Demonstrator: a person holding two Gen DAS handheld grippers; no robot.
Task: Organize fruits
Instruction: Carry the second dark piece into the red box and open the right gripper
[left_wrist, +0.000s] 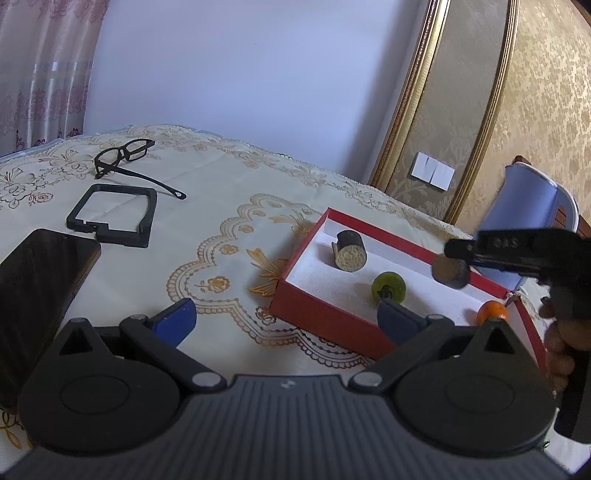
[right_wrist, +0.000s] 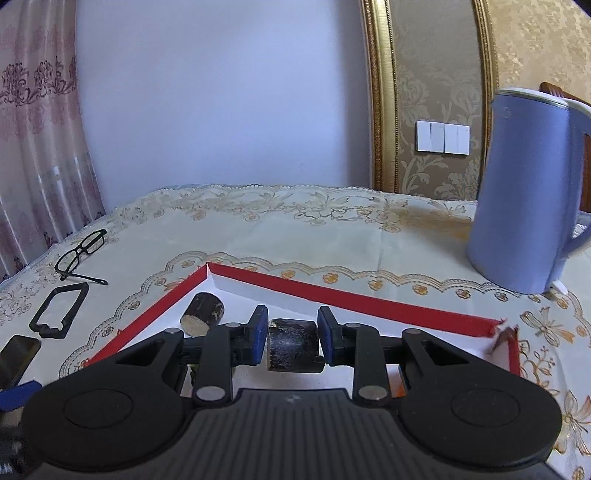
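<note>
A red box (left_wrist: 325, 317) with a white lining sits on the tablecloth; it also shows in the right wrist view (right_wrist: 369, 306). Inside lie a dark sugarcane piece (left_wrist: 350, 251), a green fruit (left_wrist: 388, 287) and an orange fruit (left_wrist: 492, 312). My right gripper (right_wrist: 293, 341) is shut on a second dark sugarcane piece (right_wrist: 293, 349) and holds it above the box's far right side; it shows in the left wrist view (left_wrist: 450, 272). The first piece lies at the box's left end (right_wrist: 202, 314). My left gripper (left_wrist: 286, 319) is open and empty, in front of the box.
Black glasses (left_wrist: 123, 157), a black frame (left_wrist: 112, 216) and a dark phone (left_wrist: 40, 295) lie on the left of the table. A blue kettle (right_wrist: 524, 192) stands at the back right, close behind the box. The box's right corner (right_wrist: 504, 332) is torn.
</note>
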